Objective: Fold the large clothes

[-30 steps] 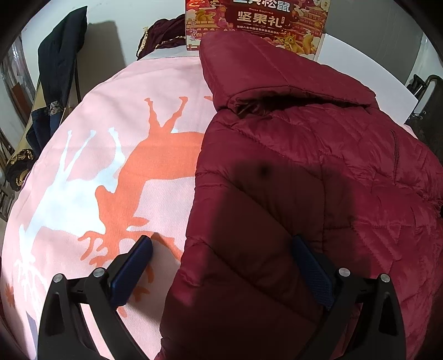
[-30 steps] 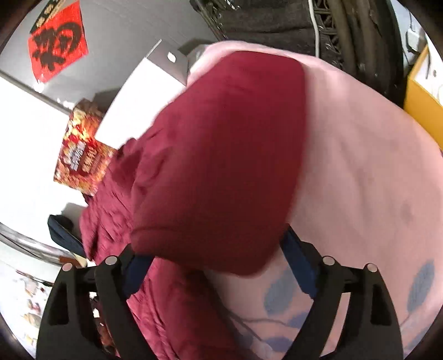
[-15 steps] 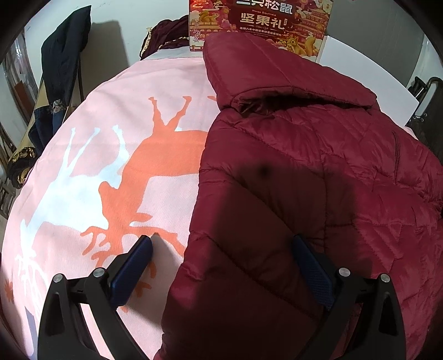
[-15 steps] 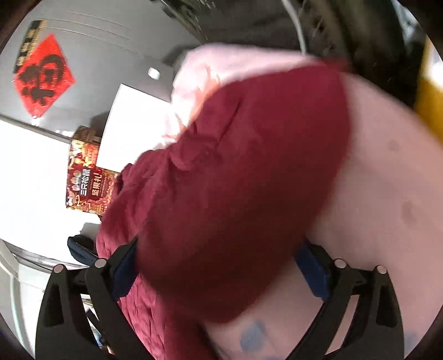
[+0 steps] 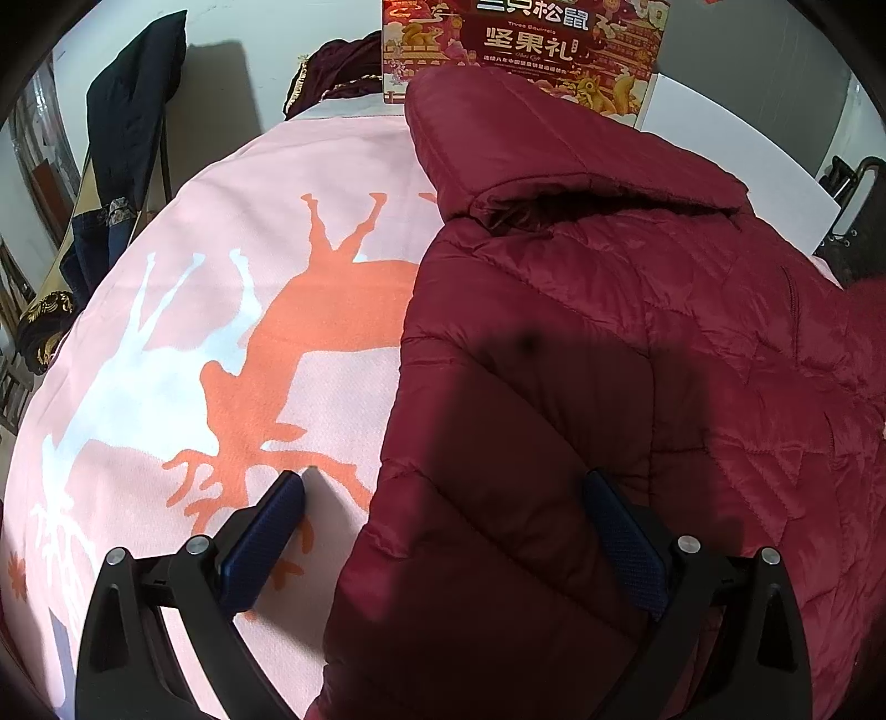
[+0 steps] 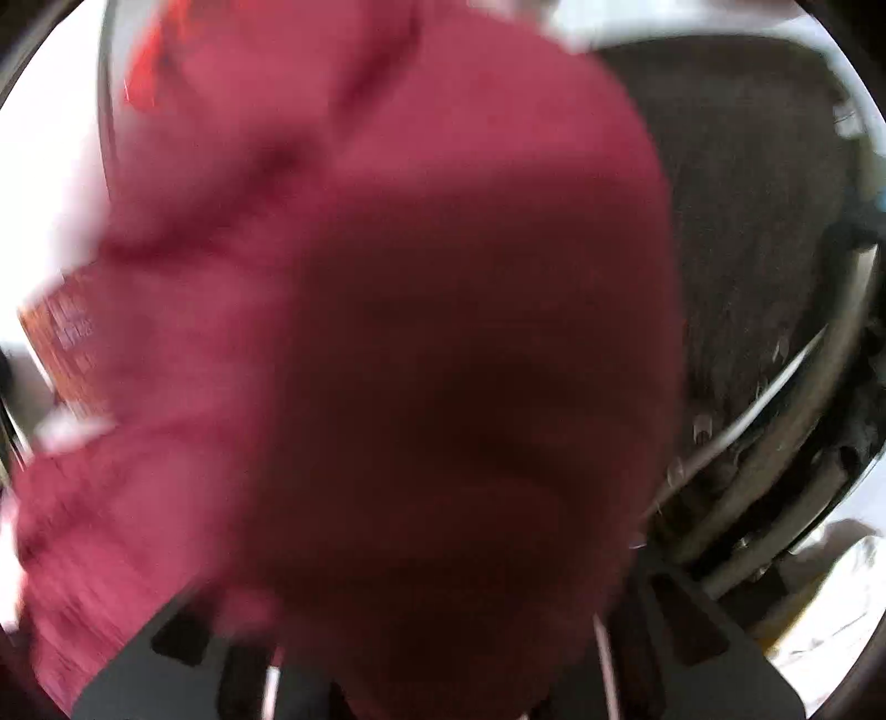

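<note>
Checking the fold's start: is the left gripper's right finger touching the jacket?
Touching. The left wrist view shows the left gripper open, one finger resting against the jacket, the other over the blanket.

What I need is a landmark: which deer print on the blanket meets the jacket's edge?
The orange deer: its body runs up to the maroon jacket's edge, while the white deer lies farther left, apart.

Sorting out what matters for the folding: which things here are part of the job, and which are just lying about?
Part of the job:
- red jacket
- pink blanket under it
- left hand-held gripper

Lying about:
- gift box
- dark clothes on chair
- white board
</note>
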`<state>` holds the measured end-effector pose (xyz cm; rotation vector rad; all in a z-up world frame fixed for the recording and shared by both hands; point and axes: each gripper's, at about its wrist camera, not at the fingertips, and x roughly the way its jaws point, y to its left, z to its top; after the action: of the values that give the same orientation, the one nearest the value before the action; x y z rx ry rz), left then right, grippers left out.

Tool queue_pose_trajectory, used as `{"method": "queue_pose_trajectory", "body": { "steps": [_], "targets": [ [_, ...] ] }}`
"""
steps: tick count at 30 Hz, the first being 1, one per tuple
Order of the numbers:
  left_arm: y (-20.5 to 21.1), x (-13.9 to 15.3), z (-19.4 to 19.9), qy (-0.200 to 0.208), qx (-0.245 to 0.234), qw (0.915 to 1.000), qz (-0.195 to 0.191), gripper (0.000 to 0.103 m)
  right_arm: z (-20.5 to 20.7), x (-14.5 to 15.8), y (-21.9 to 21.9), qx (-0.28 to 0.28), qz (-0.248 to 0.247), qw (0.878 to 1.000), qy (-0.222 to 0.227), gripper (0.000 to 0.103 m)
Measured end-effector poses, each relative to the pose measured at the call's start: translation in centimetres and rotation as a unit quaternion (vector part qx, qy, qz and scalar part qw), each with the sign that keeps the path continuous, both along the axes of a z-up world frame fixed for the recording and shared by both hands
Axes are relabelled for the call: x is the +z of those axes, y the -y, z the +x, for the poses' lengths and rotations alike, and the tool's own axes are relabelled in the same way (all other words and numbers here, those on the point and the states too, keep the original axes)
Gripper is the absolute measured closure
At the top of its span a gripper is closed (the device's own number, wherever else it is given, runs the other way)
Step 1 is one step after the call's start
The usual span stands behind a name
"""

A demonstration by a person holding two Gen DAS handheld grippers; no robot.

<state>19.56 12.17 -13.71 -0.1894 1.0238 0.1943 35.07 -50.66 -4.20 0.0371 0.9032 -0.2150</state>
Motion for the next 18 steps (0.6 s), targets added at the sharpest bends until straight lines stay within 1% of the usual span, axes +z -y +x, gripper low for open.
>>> {"method": "queue_pose_trajectory", "body": {
  "steps": [1,2,3,4,5,6,7,8,9,10,11,12,13,14,15,16,18],
  "targets": [
    [-0.1,0.1,0.2,-0.005,-0.002,1.0,-0.001,0.003,-0.1,-1.2,0.5,-0.024,-0.026,0.999,-0.021,0.053],
    [-0.2,0.2,0.4,-0.01,-0.004,0.9999,-0.003,0.003,-1.1,-1.7,1.4,-0.064,-0.049,0.997,-0.014,0.046],
    [-0.4,0.4,0.6,-0.016,-0.006,0.9999,-0.004,0.003,-2.3,-1.7,2.6,-0.107,-0.053,0.993,0.002,0.04],
    [-0.6,0.9,1.0,-0.019,-0.007,0.9998,0.003,0.003,-3.4,-1.5,3.9,-0.148,-0.045,0.988,0.015,0.032],
    [-0.7,1.6,1.4,-0.019,-0.007,0.9996,0.022,0.003,-4.5,-1.2,5.1,-0.186,-0.032,0.982,0.029,0.031],
    [-0.6,2.5,2.0,-0.012,-0.007,0.9986,0.051,0.003,-6.5,-0.3,6.7,-0.241,0.004,0.969,0.06,0.031],
    [-0.5,3.4,2.5,-0.004,-0.008,0.9972,0.075,0.003,-8.7,0.8,7.3,-0.256,0.056,0.959,0.108,0.03],
    [-0.1,4.4,3.3,0.007,-0.011,0.995,0.099,0.003,-9.9,1.3,7.0,-0.245,0.085,0.956,0.135,0.03],
    [0.5,5.4,4.3,0.02,-0.019,0.9928,0.116,0.003,-10.9,2.3,5.6,-0.207,0.117,0.958,0.163,0.03],
    [1.1,6.0,5.1,0.027,-0.029,0.9915,0.123,0.003,-11.3,3.0,3.1,-0.153,0.129,0.964,0.172,0.03],
    [2.3,6.7,6.5,0.035,-0.047,0.9895,0.132,0.003,-11.3,3.4,0.0,-0.092,0.138,0.97,0.176,0.03],
    [3.3,7.0,7.5,0.039,-0.058,0.9878,0.139,0.003,-11.2,3.3,-2.1,-0.05,0.147,0.972,0.175,0.03],
    [5.1,7.3,9.1,0.043,-0.079,0.9843,0.152,0.003,-10.8,3.0,-5.3,0.007,0.162,0.973,0.166,0.03],
    [6.6,7.3,10.4,0.044,-0.099,0.9808,0.163,0.003,-10.1,2.1,-9.2,0.077,0.185,0.969,0.144,0.03],
    [8.8,7.0,12.1,0.041,-0.121,0.9751,0.181,0.003,-9.6,1.3,-12.0,0.121,0.204,0.964,0.123,0.03],
    [10.0,6.8,13.1,0.039,-0.127,0.9718,0.195,0.003,-9.0,0.6,-14.3,0.146,0.216,0.959,0.108,0.031],
    [12.9,5.6,16.0,0.025,-0.142,0.9628,0.229,0.003,-7.0,-1.7,-18.8,0.197,0.247,0.946,0.068,0.047]
  ]
}}
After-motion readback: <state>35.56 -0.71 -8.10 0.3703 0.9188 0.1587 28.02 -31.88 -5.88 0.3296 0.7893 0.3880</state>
